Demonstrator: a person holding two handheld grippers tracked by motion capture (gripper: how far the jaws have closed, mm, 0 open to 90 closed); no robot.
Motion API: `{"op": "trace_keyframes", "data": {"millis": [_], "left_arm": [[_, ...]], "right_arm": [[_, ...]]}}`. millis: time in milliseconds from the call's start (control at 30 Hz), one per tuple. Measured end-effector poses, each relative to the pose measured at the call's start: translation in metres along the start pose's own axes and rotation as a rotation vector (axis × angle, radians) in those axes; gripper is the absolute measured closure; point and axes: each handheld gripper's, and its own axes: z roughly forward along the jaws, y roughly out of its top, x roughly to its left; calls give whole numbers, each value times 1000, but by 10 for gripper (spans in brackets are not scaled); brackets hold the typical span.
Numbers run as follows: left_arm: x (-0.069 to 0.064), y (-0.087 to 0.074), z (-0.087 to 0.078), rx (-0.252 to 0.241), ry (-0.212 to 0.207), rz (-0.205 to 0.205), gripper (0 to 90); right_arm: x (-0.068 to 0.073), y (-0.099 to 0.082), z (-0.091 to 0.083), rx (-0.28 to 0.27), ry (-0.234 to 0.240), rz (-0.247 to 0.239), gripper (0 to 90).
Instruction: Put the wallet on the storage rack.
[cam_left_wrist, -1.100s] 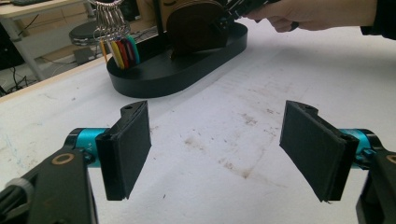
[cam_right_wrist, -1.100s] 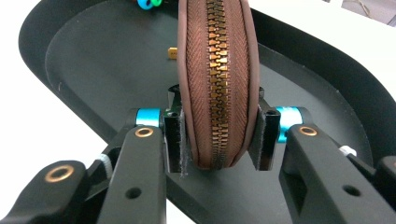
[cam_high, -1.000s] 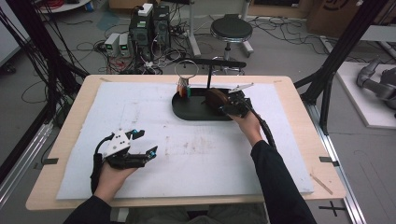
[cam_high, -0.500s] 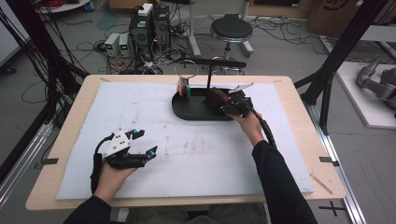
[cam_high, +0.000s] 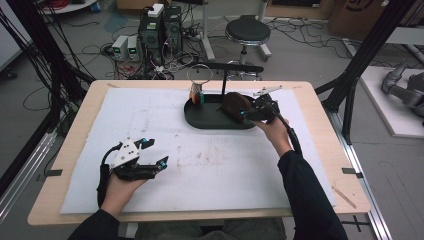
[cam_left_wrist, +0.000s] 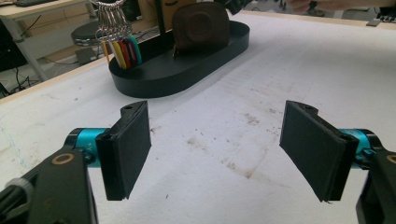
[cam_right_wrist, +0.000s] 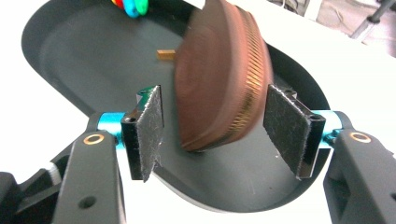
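Brown pouch (cam_high: 235, 104) stands in the black tray (cam_high: 210, 120) at the table's far side in the high view, the right gripper (cam_high: 250, 114) beside it. Left gripper view: left gripper (cam_left_wrist: 217, 149) gapes empty, well apart from the tray. Right gripper view: spread jaws flank the pouch (cam_right_wrist: 219, 79) without touching it.

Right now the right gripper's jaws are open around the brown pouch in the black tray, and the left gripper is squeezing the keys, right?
Not quite. The left gripper isn't squeezing the keys; the left gripper view shows its jaws open over bare table, far from them. The right gripper does sit open around the brown pouch in the black tray.
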Motion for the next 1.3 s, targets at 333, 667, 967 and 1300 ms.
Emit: {"op": "trace_keyframes", "data": {"millis": [333,667,967,1300], "left_arm": [[1,2,6,3,-5,3,246],[6,1,11,13,16,-10,245],[14,0,8,17,59,-11,245],[20,-3,4,19,91,-22,246]], "right_arm": [[-8,-15,-58,-115,31,-15,343],[-13,-64,-109,-201,52,35,305],[-8,-108,-129,-249,67,55,265],[-14,-129,-124,-247,46,90,221]]}}
